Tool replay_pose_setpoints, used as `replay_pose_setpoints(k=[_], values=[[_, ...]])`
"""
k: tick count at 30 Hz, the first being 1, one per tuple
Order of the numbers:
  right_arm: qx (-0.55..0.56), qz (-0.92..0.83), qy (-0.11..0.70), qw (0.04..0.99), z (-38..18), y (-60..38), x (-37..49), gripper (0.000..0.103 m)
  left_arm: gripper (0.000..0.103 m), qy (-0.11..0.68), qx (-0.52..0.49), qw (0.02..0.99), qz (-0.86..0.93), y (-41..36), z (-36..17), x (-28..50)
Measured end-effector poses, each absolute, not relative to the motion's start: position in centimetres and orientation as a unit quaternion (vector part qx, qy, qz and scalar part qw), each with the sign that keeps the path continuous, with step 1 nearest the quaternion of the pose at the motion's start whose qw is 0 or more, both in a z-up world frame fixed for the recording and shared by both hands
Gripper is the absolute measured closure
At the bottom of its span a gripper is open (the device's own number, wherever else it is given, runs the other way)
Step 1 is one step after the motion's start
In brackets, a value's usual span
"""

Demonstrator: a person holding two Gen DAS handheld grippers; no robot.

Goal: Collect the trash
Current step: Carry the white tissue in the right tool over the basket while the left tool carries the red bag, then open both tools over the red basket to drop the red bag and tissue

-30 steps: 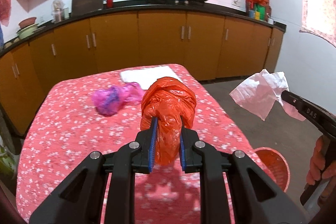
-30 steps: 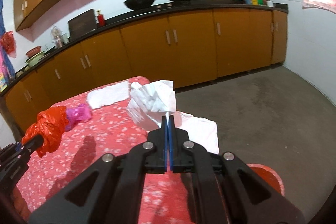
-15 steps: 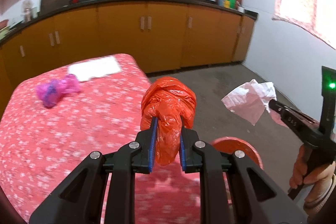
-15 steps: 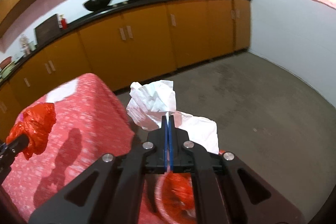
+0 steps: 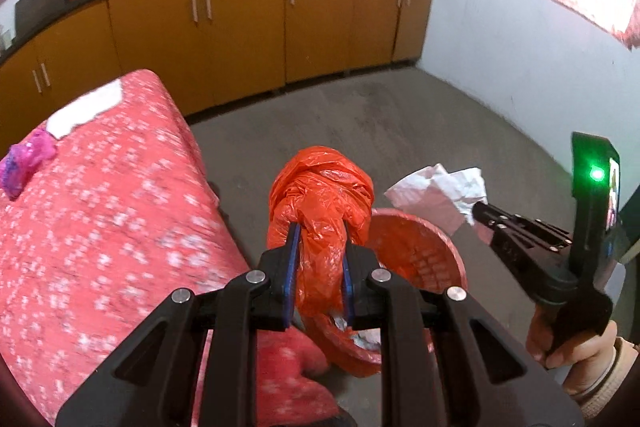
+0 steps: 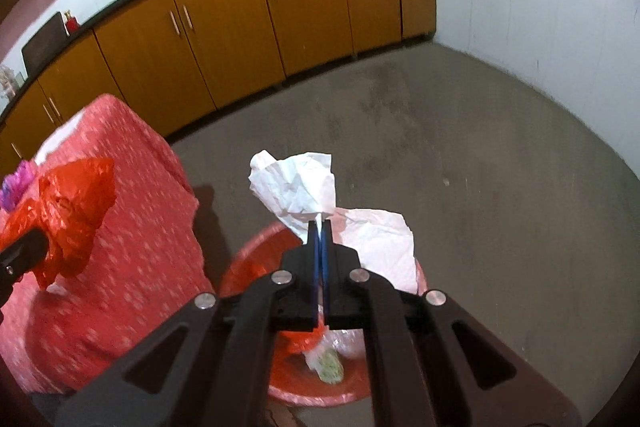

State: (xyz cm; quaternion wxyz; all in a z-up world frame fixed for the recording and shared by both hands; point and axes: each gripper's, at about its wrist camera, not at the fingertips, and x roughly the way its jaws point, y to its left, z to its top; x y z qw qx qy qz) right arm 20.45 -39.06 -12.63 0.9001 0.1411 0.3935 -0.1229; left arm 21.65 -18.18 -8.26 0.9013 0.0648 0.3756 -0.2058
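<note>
Left wrist view: left gripper (image 5: 318, 263) clamped on the crumpled orange bag (image 5: 320, 195), hanging just short of the red bin (image 5: 416, 251) beside the table (image 5: 100, 227). Right gripper (image 6: 321, 247) jaws pinched together on white crumpled paper (image 6: 296, 191), directly over the bin. To do it well: centre each piece above the opening before letting go, paper first, then bring the bag clear of the rim. Pink wad (image 5: 24, 159) and a flat white sheet (image 5: 84, 109) remain on the table.

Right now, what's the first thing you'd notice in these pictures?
The bright orange plastic bag squeezed in the left gripper, held beside the red flowery table. Next, the crumpled white paper pinched in the right gripper, right above the red bin on the floor.
</note>
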Motion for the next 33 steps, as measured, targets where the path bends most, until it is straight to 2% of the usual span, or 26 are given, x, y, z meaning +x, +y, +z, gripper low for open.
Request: replay_pose_setpoints(k=[19, 33], values=[[0.183, -0.107, 0.44, 0.873, -18.6, -41.6, 21.3, 0.1, 0.085, 0.455, 0.102, 0.854, -0.231, -25.2, -15.3, 22.6], [0.202, -0.077, 0.451, 0.866, -20.3, -42.6, 22.4, 0.098, 0.084, 0.492, 0.114, 0.834, -0.221, -27.7, -18.5, 25.0]])
